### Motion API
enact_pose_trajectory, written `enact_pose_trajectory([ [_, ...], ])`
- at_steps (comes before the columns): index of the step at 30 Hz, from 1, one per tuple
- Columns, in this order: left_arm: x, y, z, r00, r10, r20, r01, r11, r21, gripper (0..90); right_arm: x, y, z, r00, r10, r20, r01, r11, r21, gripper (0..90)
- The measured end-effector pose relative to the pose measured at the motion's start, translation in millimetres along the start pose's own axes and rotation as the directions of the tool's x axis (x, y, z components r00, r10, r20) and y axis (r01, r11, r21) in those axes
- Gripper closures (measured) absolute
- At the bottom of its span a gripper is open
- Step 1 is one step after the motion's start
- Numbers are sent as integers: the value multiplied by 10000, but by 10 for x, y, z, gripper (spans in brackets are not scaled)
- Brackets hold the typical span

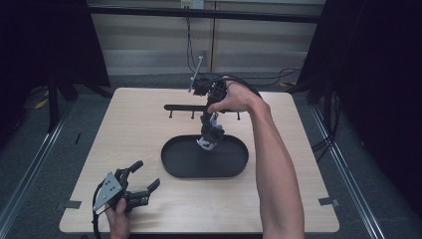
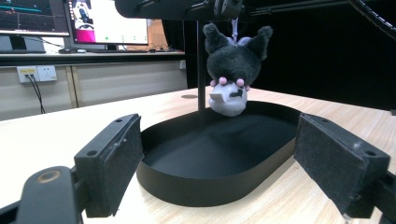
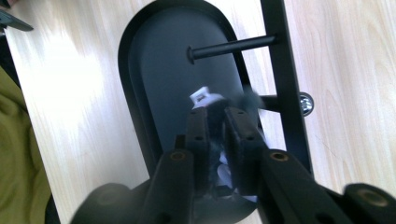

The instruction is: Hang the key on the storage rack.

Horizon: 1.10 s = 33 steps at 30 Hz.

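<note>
a: what's in the black oval tray (image 1: 175,169) at the centre of the high view?
b: its matte floor is bare. the small plush toy (image 2: 232,70) hangs above its far end, dark grey fuzzy ears up top, pale face below with pink beads across the brow. whether the face touches the tray i can't tell

a: and what has hold of it?
b: your right gripper (image 1: 211,125), pointing straight down from your right hand (image 1: 233,97). in the right gripper view its jaws stand narrow, pinched on the toy (image 3: 211,103), white and dark fluff showing between the pads

a: my other one?
b: your left gripper (image 1: 141,179) sits low at the lower left of the high view, in your left hand (image 1: 117,217), jaws spread wide with nothing between them. its pads (image 2: 122,161) look rough and felt-like

a: behind the tray?
b: a thin black rack (image 1: 185,107) with short pegs, standing on a slim post

a: the surface?
b: a pale wood-grain table (image 1: 129,129), rounded corners, small grey tape tabs at the near edges. grey floor around it, dark curtains at both sides, cables along the far wall, and monitors (image 2: 108,21) in the upper left of the left gripper view
</note>
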<state>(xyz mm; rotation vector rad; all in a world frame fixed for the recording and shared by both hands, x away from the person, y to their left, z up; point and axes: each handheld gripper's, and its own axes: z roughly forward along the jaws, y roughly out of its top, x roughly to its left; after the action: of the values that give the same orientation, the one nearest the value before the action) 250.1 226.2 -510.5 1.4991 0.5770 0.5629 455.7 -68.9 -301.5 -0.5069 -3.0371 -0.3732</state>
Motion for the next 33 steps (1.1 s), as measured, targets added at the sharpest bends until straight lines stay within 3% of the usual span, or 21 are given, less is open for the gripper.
enact_pose_trajectory([
  [4,-1,0,0,10000,-2,2,2,10000,-3,154,53,-31,18,9999,30,-101,-32,9996,-283,745],
  [9,-1,0,0,10000,8,-1,-8,10000,-2,154,79,-99,-4,9996,252,-143,-266,9941,-1052,675],
  [14,0,1,-1,10000,39,1,-39,10000,12,154,175,-166,-36,9985,165,-527,-241,9888,-1471,668],
  [20,0,1,-1,10000,47,4,-47,10000,12,154,309,-297,-18,9991,100,-412,-179,9802,-1972,658],
  [24,3,0,-4,10000,70,17,-70,10000,55,154,391,-435,4,9991,121,-399,-224,9630,-2685,626],
  [28,4,2,-6,10000,69,22,-69,9999,92,154,515,-574,49,9993,364,-31,-359,9618,-2714,567],
  [33,4,2,-6,10000,70,24,-70,9999,97,154,668,-805,153,9990,443,115,-370,9294,-3672,505],
])
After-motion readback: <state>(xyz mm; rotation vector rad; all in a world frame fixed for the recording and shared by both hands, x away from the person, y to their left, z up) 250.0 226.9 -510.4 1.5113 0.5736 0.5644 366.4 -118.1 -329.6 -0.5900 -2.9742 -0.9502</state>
